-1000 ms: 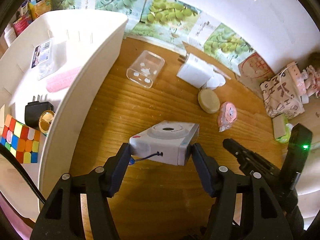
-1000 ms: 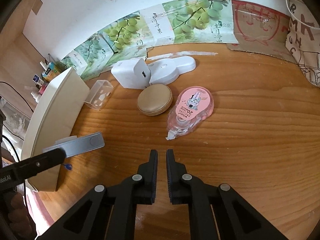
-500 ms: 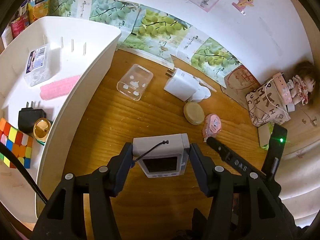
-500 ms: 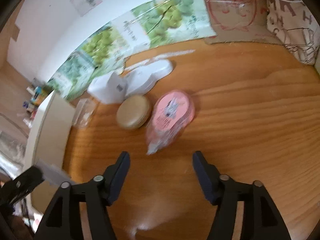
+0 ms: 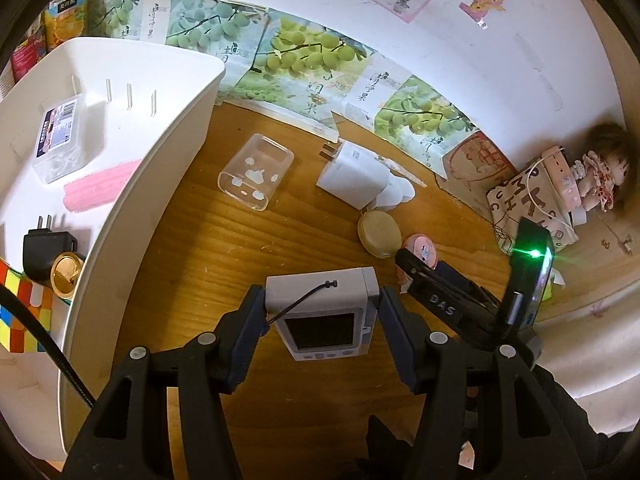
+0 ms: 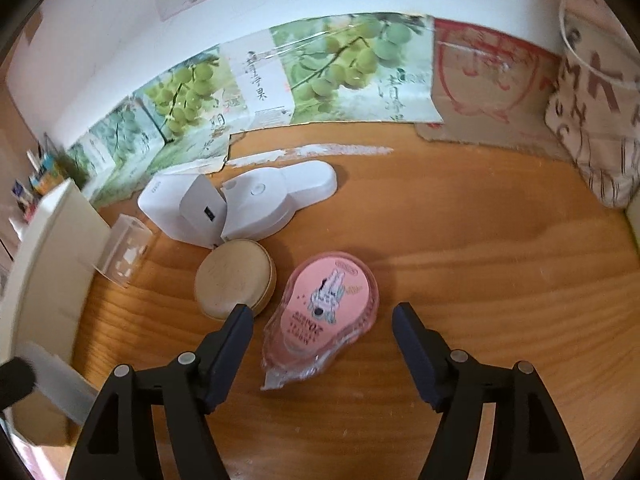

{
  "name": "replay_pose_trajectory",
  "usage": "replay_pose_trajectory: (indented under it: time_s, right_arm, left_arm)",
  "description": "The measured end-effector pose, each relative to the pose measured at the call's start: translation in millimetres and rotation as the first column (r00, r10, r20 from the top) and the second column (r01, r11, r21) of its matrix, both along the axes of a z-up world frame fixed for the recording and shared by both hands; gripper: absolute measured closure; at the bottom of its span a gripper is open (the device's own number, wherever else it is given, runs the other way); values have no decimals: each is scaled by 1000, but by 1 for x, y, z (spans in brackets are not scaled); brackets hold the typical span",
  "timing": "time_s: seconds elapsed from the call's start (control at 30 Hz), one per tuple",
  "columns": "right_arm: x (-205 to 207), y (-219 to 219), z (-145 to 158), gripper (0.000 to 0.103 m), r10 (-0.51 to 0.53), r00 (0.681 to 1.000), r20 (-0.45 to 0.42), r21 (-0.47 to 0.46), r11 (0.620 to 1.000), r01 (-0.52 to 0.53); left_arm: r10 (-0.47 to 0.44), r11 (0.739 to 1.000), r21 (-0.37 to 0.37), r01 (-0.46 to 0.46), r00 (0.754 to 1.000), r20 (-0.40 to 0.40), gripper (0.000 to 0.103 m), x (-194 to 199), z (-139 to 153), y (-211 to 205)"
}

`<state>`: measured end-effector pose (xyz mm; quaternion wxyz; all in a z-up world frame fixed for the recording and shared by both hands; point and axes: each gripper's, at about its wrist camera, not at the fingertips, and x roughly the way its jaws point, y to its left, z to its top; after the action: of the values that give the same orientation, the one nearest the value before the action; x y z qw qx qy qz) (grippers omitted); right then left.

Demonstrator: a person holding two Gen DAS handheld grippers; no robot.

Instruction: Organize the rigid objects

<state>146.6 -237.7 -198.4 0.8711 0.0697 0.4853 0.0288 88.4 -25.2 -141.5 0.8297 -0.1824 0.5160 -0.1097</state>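
My left gripper (image 5: 320, 316) is shut on a small white camera (image 5: 324, 316) with a dark screen and holds it above the wooden desk, right of the white bin (image 5: 160, 184). My right gripper (image 6: 322, 328) is open, its fingers on either side of a pink correction-tape dispenser (image 6: 324, 304) lying on the desk. The dispenser (image 5: 420, 248) shows partly behind the right gripper in the left wrist view. A round tan case (image 6: 236, 280), a white charger (image 6: 184, 212) and a clear plastic case (image 5: 256, 172) lie nearby.
The white bin holds a colour cube (image 5: 20, 312), a black plug (image 5: 44, 244), a gold disc (image 5: 66, 276), a pink strip (image 5: 100, 192) and a clear box (image 5: 60, 140). Grape posters line the wall. A patterned bag (image 6: 600, 120) and a doll (image 5: 600, 176) sit at the right.
The left gripper has lifted and tilted the camera so its screen faces up. The right gripper has opened and moved forward around the pink dispenser.
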Motion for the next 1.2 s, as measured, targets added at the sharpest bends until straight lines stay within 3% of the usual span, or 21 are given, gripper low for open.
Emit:
replay_pose_trajectory:
  time_s: [0.2, 0.3, 0.53, 0.8, 1.1, 1.2]
  right_arm:
    - [4, 3, -2, 31, 21, 1000, 5, -46, 999, -20]
    - [3, 4, -1, 43, 25, 1000, 2, -75, 997, -25]
    - [-6, 4, 0, 43, 31, 999, -19, -67, 997, -33]
    - [-44, 12, 6, 43, 76, 995, -68, -71, 994, -80]
    - [-80, 29, 15, 43, 127, 979, -161, -62, 988, -138]
    - [-91, 36, 17, 43, 151, 972, -181, -15, 988, -157]
  left_arm:
    - [1, 1000, -9, -1, 1000, 10, 43, -2, 2, 2]
    - [0, 1000, -20, 0, 999, 32, 43, -5, 6, 3]
    - [-8, 1000, -26, 10, 995, 96, 43, -16, 21, 4]
    - [-6, 999, -43, 14, 987, 163, 43, -38, 38, 15]
    - [-37, 998, -51, 47, 981, 189, 43, -53, 54, 25]
    - [-55, 997, -46, 65, 979, 198, 43, -55, 59, 28]
